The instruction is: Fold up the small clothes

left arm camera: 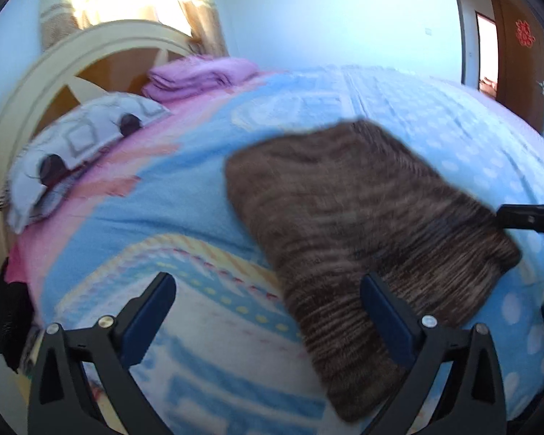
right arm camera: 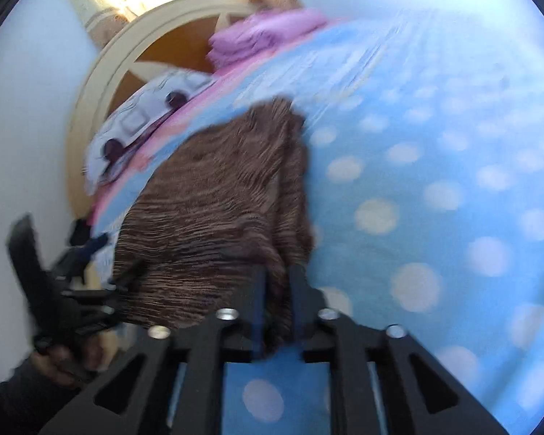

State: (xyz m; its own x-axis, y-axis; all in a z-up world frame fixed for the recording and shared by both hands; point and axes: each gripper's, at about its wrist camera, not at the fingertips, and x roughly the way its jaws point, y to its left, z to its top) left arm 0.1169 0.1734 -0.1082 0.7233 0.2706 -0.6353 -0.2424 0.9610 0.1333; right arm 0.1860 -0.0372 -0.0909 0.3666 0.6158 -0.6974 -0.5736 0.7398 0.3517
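Note:
A brown striped knit garment (left arm camera: 344,210) lies folded flat on the blue patterned bedspread (left arm camera: 199,203). My left gripper (left arm camera: 266,282) hovers open and wide over the garment's near left edge. Nothing is between its pads, and its right finger (left arm camera: 380,308) overlaps the cloth. In the right wrist view, my right gripper (right arm camera: 278,279) stands almost closed at the garment's (right arm camera: 206,217) near right edge. A raised fold of the brown cloth fills the narrow gap between its pads. The left gripper (right arm camera: 54,282) shows there at the garment's left side, held by a hand (right arm camera: 54,359).
A grey and white pillow (left arm camera: 83,137) and a folded pink blanket (left arm camera: 199,72) lie against the cream headboard (left arm camera: 54,61) at the far left. A brown door (left arm camera: 518,58) stands at the far right. The polka-dot part of the bedspread (right arm camera: 435,188) stretches right of the garment.

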